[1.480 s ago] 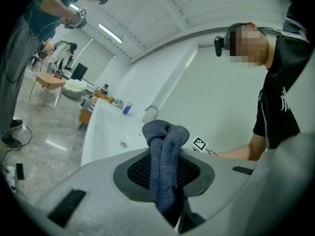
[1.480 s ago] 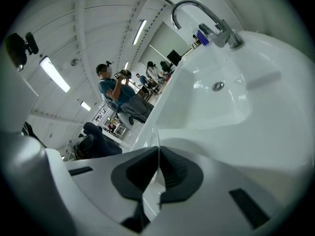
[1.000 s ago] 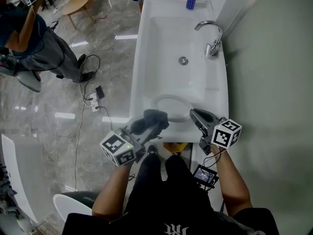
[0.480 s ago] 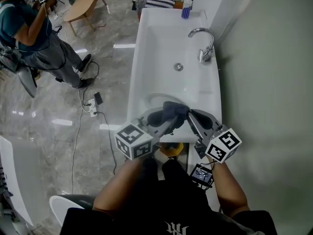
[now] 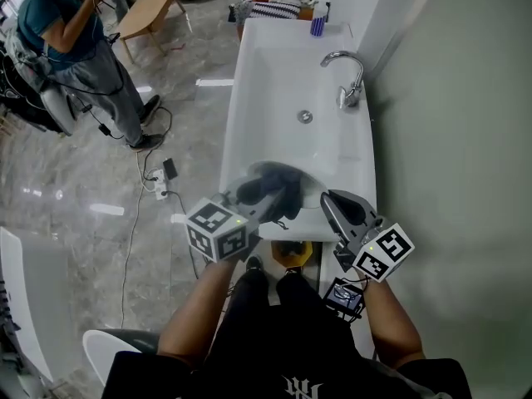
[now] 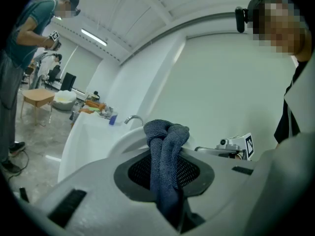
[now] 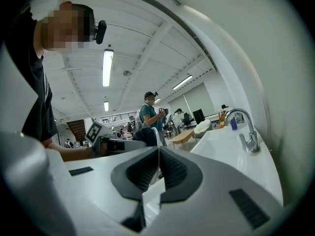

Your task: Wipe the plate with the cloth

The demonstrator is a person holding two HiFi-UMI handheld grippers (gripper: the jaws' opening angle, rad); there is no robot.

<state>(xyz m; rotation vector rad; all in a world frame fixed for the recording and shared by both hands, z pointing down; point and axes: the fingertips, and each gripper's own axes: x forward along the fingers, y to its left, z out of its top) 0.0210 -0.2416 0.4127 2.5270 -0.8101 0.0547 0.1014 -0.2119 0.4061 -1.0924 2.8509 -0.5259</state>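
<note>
A dark blue cloth (image 5: 264, 186) is bunched between the jaws of my left gripper (image 5: 270, 199), which is shut on it. In the left gripper view the cloth (image 6: 165, 161) hangs over the pads, with the white plate's rim (image 6: 120, 137) just behind it. My right gripper (image 5: 326, 198) holds the white plate (image 5: 306, 181) by its edge over the near end of the sink. The plate shows edge-on as a thin white line (image 7: 158, 146) between the shut jaws. The cloth rests against the plate's left part.
A white sink basin (image 5: 274, 81) with a chrome faucet (image 5: 347, 77) and a drain (image 5: 305, 116) stretches away ahead. A blue bottle (image 5: 317, 25) stands at its far end. A wall runs along the right. A person (image 5: 75, 48) stands on the floor at left near cables (image 5: 162, 173).
Both grippers have risen with the plate and cloth. The cloth swept right across the plate, then back to the left. The right gripper has rolled.
</note>
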